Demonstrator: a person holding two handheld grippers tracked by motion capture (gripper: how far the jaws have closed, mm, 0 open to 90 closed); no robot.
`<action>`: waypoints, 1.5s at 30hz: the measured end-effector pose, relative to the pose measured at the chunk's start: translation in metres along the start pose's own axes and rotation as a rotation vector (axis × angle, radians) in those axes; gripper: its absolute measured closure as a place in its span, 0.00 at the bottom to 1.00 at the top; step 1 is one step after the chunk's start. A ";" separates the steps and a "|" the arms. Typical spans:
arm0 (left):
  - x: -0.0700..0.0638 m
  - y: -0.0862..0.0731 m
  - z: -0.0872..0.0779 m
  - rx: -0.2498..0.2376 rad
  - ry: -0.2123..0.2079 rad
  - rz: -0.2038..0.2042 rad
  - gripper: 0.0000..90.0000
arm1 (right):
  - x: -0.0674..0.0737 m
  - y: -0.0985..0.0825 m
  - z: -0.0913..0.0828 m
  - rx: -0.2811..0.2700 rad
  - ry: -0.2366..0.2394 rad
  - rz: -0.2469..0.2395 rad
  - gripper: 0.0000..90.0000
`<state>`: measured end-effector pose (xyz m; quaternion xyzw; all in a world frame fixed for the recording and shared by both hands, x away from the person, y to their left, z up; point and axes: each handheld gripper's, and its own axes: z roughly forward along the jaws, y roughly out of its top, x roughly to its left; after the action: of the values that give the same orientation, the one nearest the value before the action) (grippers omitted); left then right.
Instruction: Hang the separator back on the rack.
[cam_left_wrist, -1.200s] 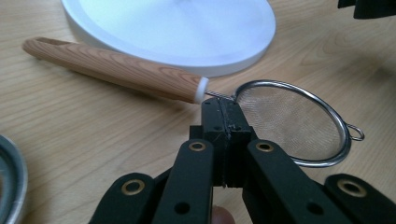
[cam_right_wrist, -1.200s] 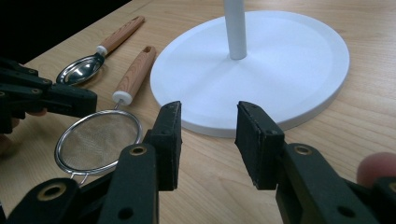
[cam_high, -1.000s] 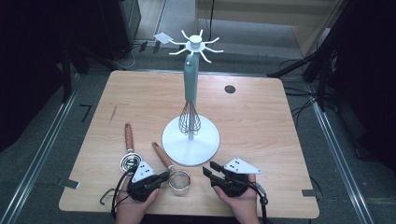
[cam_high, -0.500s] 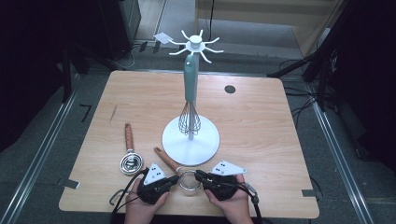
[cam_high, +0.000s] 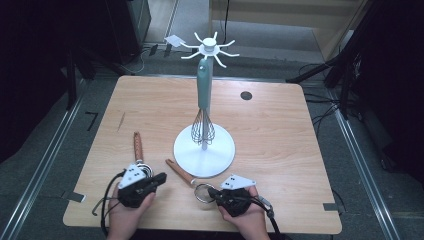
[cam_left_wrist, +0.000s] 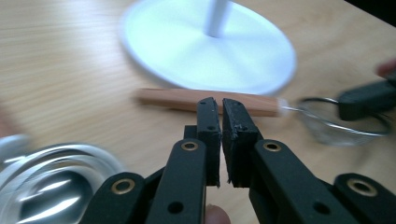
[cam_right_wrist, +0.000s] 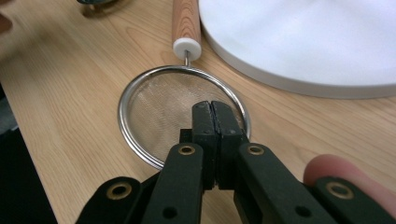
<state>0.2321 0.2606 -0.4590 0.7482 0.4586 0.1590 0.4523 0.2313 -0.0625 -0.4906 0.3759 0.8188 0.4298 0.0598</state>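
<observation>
Strainer (cam_right_wrist: 154, 116), laid on table (cam_high: 280, 130) beside rack base (cam_high: 204, 150): pickup was judged begun, right gripper (cam_right_wrist: 215, 109) pressed together over its rim, grip unconfirmed, left gripper (cam_left_wrist: 220, 105) near-closed, empty; a firm pinch and lift were judged required next.

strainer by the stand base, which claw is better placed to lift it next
Right. The right claw is shut on the strainer rim, while the left claw sits shut and empty, apart from its wooden handle.

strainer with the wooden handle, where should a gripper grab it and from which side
Best bet is the wooden handle of the strainer, taken from above with the jaws across its width. It lies flat and bare on the table, straight and narrow, while the mesh bowl is thin-rimmed, round and sits right beside the white stand base.
</observation>
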 end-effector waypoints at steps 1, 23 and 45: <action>0.009 0.000 -0.004 -0.012 0.017 -0.024 0.95 | -0.001 -0.001 -0.002 -0.002 -0.007 -0.006 1.00; 0.105 -0.019 -0.032 -0.083 0.241 -0.216 0.87 | 0.005 0.005 -0.010 -0.036 0.048 -0.014 1.00; 0.112 -0.023 -0.026 -0.070 0.244 -0.223 0.81 | -0.005 -0.010 -0.005 0.114 0.042 -0.052 1.00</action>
<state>0.2616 0.3713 -0.4836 0.6518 0.5844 0.2132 0.4338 0.2274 -0.0730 -0.4958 0.3481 0.8526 0.3884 0.0323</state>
